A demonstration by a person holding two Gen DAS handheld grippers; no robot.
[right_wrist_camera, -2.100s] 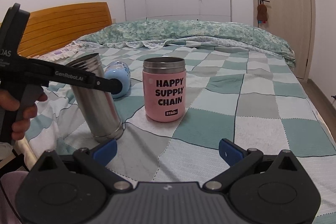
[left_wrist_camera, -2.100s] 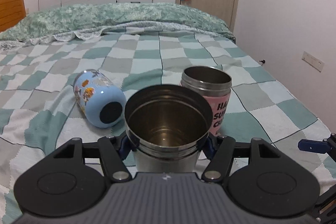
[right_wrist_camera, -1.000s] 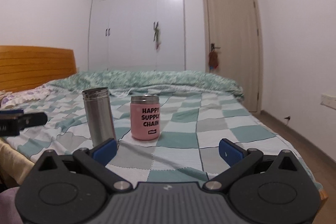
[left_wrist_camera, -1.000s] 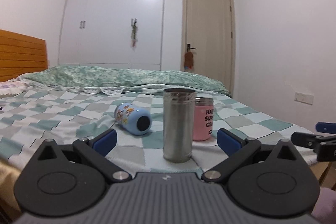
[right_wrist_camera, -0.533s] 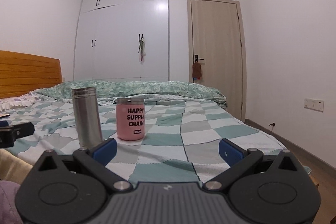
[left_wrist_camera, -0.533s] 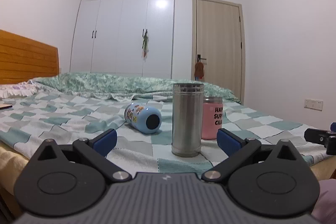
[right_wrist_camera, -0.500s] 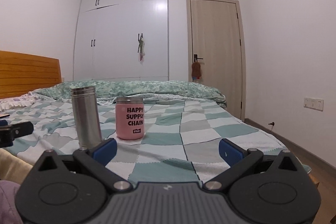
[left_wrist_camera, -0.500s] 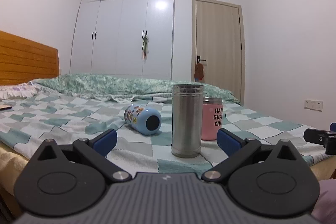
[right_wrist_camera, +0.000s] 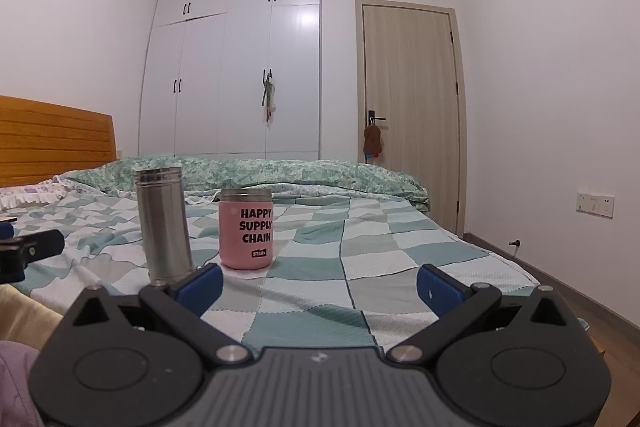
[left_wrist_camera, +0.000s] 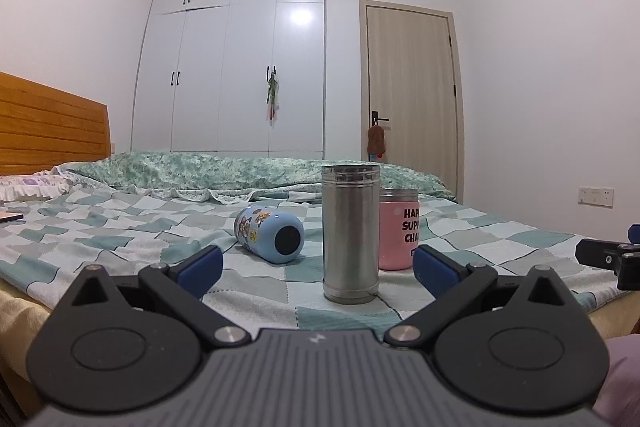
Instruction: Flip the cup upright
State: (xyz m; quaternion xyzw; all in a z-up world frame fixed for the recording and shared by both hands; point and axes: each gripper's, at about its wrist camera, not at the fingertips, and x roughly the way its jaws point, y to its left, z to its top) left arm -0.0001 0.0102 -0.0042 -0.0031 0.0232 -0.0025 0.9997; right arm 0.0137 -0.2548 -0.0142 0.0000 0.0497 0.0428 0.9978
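Directly ahead of the left gripper (left_wrist_camera: 316, 263), jaws wide and empty, the steel cup (left_wrist_camera: 351, 233) stands upright on the bed (left_wrist_camera: 120, 239); pink jar (left_wrist_camera: 398, 229) just behind-right, blue bottle (left_wrist_camera: 269, 234) lying left; right gripper (right_wrist_camera: 318, 283) likewise wide, empty.

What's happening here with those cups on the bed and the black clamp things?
A person holds a two-finger gripper in each hand, and both are open and empty. The left gripper faces a steel cup standing upright on the checkered bedspread. A pink cup stands upright too. A blue cartoon cup lies on its side. The right gripper grips nothing either.
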